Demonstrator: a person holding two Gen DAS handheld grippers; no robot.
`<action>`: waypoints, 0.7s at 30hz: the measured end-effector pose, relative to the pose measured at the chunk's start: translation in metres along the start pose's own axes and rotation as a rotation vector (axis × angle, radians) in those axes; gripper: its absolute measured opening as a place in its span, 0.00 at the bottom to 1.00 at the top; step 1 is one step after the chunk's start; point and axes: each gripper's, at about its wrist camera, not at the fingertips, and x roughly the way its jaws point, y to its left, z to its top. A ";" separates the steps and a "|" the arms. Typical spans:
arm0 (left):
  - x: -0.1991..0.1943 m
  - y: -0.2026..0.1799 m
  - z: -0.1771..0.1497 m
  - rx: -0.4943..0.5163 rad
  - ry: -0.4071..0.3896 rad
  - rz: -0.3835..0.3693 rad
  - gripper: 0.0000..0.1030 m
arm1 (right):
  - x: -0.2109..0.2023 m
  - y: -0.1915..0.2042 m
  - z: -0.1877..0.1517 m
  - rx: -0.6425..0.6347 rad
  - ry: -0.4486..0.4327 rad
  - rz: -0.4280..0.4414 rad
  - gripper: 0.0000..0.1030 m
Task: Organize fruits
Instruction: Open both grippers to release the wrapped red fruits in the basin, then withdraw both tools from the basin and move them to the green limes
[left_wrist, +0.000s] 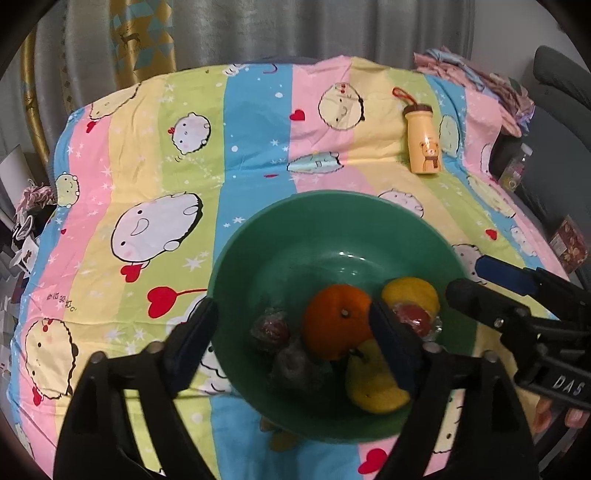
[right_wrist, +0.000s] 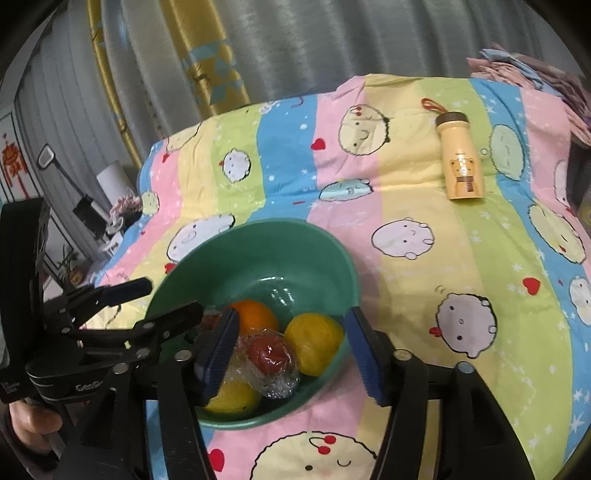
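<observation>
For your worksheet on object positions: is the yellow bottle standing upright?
No, the yellow bottle lies on its side on the bedsheet.

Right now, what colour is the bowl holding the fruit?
Green; the bowl shows best in the left wrist view.

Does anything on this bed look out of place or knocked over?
The yellow bear bottle lies on its side on the bedspread, apart from the green bowl of fruit. Nothing looks spilled.

Lower yellow fruit (left_wrist: 373, 387): partly hidden behind gripper finger. Two dark wrapped items (left_wrist: 284, 347): blurred, unidentifiable. Bowl (right_wrist: 258, 243) near rim: partly hidden.
</observation>
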 end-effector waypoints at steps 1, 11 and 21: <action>-0.004 0.000 -0.001 -0.005 -0.009 -0.006 0.87 | -0.004 -0.002 -0.001 0.014 -0.009 0.000 0.67; -0.044 0.007 -0.034 -0.061 -0.011 -0.049 1.00 | -0.031 -0.011 -0.016 0.102 -0.040 0.018 0.77; -0.073 0.055 -0.090 -0.291 0.031 -0.145 1.00 | -0.048 0.009 -0.046 0.043 -0.013 0.059 0.79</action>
